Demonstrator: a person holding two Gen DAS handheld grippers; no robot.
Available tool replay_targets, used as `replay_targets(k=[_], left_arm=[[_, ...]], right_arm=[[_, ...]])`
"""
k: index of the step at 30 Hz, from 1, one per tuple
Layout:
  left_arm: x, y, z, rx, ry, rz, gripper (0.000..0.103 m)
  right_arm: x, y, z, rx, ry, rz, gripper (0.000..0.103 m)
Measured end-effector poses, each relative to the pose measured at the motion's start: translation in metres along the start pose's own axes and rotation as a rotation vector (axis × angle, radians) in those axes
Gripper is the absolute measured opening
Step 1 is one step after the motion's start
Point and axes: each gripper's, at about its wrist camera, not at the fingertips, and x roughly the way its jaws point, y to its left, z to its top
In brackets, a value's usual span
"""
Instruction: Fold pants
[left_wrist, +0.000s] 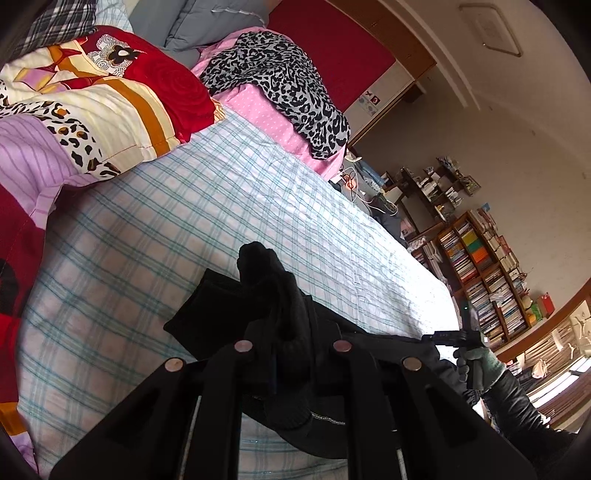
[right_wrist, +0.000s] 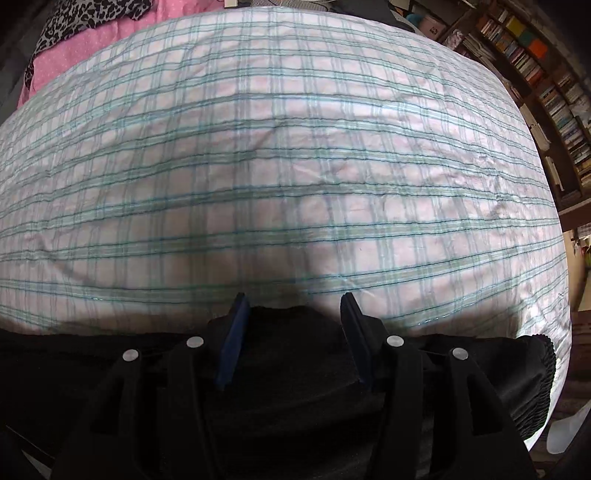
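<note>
The black pants (left_wrist: 266, 295) lie along the near edge of a bed with a pale checked sheet (left_wrist: 221, 206). My left gripper (left_wrist: 291, 343) is shut on a bunched fold of the pants and holds it lifted off the sheet. In the right wrist view the pants (right_wrist: 288, 332) stretch across the bottom, with the elastic waistband (right_wrist: 543, 373) at the right. My right gripper (right_wrist: 295, 321) has its jaws apart, with the fabric lying between the blue pads (right_wrist: 232, 339). The right gripper (left_wrist: 454, 338) also shows in the left wrist view, held by a gloved hand.
A patterned quilt (left_wrist: 85, 107) lies at the far left of the bed. A leopard-print cloth (left_wrist: 280, 81) on a pink pillow lies at the head. Bookshelves (left_wrist: 480, 280) stand beyond the bed's right edge. The checked sheet (right_wrist: 280, 166) fills the right wrist view.
</note>
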Motion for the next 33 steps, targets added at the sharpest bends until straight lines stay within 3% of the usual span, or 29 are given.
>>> replay_targets(k=[1,2,3,10,18,21,24,26,27,28,29,33], left_arm=[[0.0,-0.001,0.002,0.003,-0.001,-0.002,0.01],[0.0,-0.001,0.004,0.006,-0.002,-0.004,0.01],[0.0,-0.002,0.005,0.008,-0.004,-0.006,0.01],[0.002,0.007,0.011,0.008,-0.025,0.012,0.01],[0.046,0.05,0.003,-0.048,0.044,0.126,0.01],[0.051,0.057,0.002,-0.057,0.043,0.131,0.01],[0.053,0.061,0.005,-0.057,0.039,0.146,0.014],[0.054,0.065,0.007,-0.081,0.051,0.174,0.018],[0.052,0.066,0.008,-0.099,0.051,0.206,0.031],[0.047,0.067,0.009,-0.114,0.038,0.243,0.052],[0.039,0.067,0.01,-0.125,0.011,0.26,0.059],[0.008,0.055,0.012,-0.103,-0.072,0.276,0.062]], right_arm=[[0.003,0.002,-0.002,-0.024,0.016,-0.018,0.049],[0.002,0.003,-0.005,-0.049,0.016,-0.013,0.027],[0.0,0.003,-0.007,-0.064,0.01,-0.016,0.012],[-0.027,-0.006,-0.01,-0.03,-0.096,-0.029,0.009],[0.006,-0.003,-0.004,0.042,-0.068,-0.019,0.009],[0.01,-0.006,-0.003,0.069,-0.067,-0.009,0.009],[0.014,-0.008,-0.001,0.086,-0.071,-0.008,0.012],[0.012,-0.01,0.0,0.081,-0.094,0.012,0.022],[0.007,-0.013,0.0,0.077,-0.116,0.019,0.036],[0.0,-0.016,-0.001,0.078,-0.143,0.03,0.044],[-0.01,-0.019,-0.004,0.085,-0.179,0.043,0.057],[-0.045,-0.028,-0.02,0.078,-0.303,0.019,0.06]])
